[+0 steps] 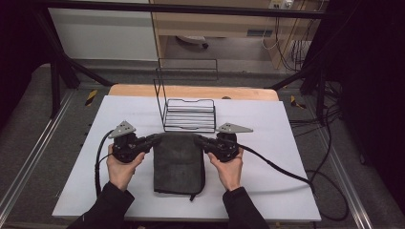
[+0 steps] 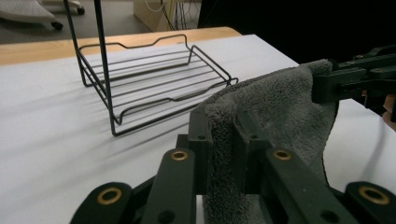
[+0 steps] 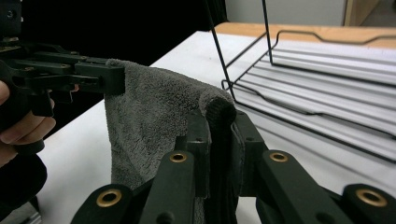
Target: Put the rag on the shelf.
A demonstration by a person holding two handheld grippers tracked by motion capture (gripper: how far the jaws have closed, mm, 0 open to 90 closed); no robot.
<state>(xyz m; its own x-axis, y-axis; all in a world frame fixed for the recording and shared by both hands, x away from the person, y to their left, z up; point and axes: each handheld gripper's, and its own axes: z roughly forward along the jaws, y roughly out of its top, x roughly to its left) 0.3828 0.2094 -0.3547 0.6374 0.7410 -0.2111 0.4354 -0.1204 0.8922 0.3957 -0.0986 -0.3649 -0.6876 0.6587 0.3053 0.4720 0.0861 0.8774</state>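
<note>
A dark grey folded towel (image 1: 177, 162) lies on the white table cover, its far edge lifted. My left gripper (image 1: 157, 139) is shut on the towel's far left corner (image 2: 219, 112). My right gripper (image 1: 197, 140) is shut on the far right corner (image 3: 219, 108). In the left gripper view the towel (image 2: 280, 107) stretches across to the other gripper at the right. In the right gripper view the towel (image 3: 149, 112) hangs between both grippers. A black wire rack (image 1: 188, 114) stands just beyond the towel's far edge.
The wire rack (image 2: 149, 79) has a tall upright frame at its far left and a low basket shelf (image 3: 327, 79). The white cover (image 1: 267, 143) lies on a wooden table (image 1: 191, 90). Cables (image 1: 286, 171) trail from both grippers. Dark frame posts stand at both sides.
</note>
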